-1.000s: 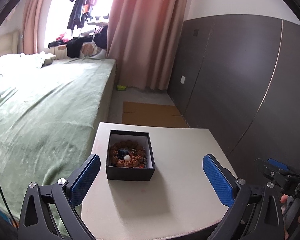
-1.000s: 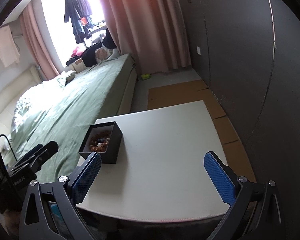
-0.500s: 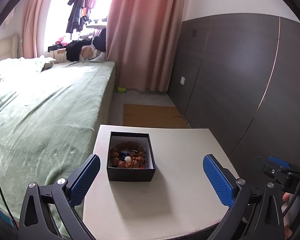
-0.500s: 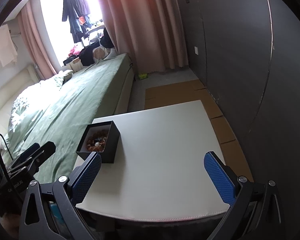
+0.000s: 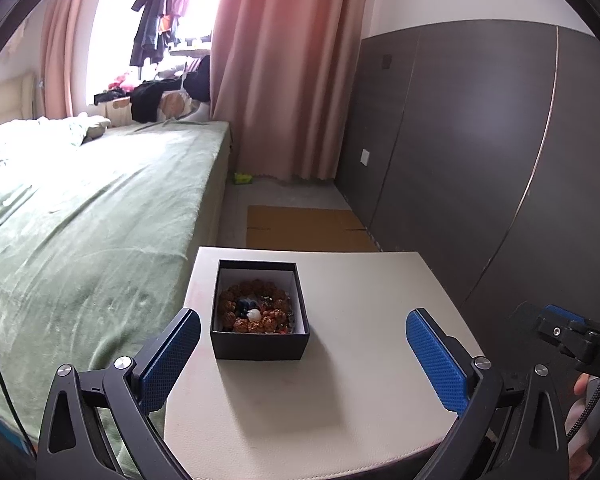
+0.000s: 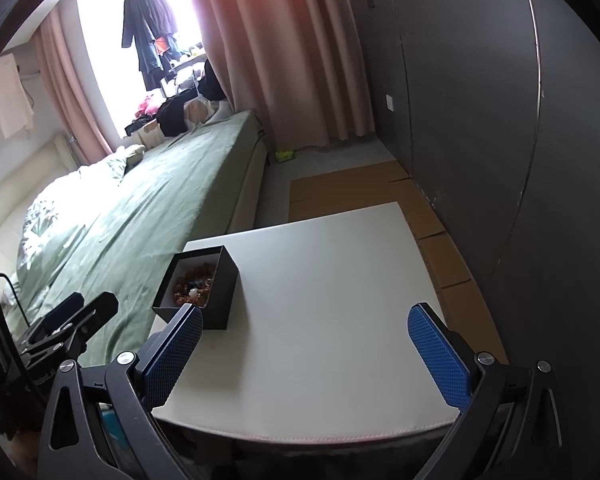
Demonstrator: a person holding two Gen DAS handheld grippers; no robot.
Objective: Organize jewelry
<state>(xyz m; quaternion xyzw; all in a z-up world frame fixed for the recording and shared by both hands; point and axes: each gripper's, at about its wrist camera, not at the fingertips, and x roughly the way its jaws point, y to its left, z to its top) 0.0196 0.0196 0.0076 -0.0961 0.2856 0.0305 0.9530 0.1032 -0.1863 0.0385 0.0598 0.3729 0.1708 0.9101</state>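
A small black box with a white lining stands on the pale table, near its left edge. Inside lies a brown beaded bracelet around blue, white and red pieces. My left gripper is open, its blue pads wide apart, just in front of the box with nothing held. In the right wrist view the same box sits at the table's left side, and my right gripper is open over the bare table, to the right of the box.
A bed with a green cover runs along the table's left side. Dark wall panels stand to the right. Flattened cardboard lies on the floor beyond the table, before pink curtains.
Both grippers have drawn back and up a little, so the box looks slightly farther and smaller. The box has not moved and both grippers stay open.
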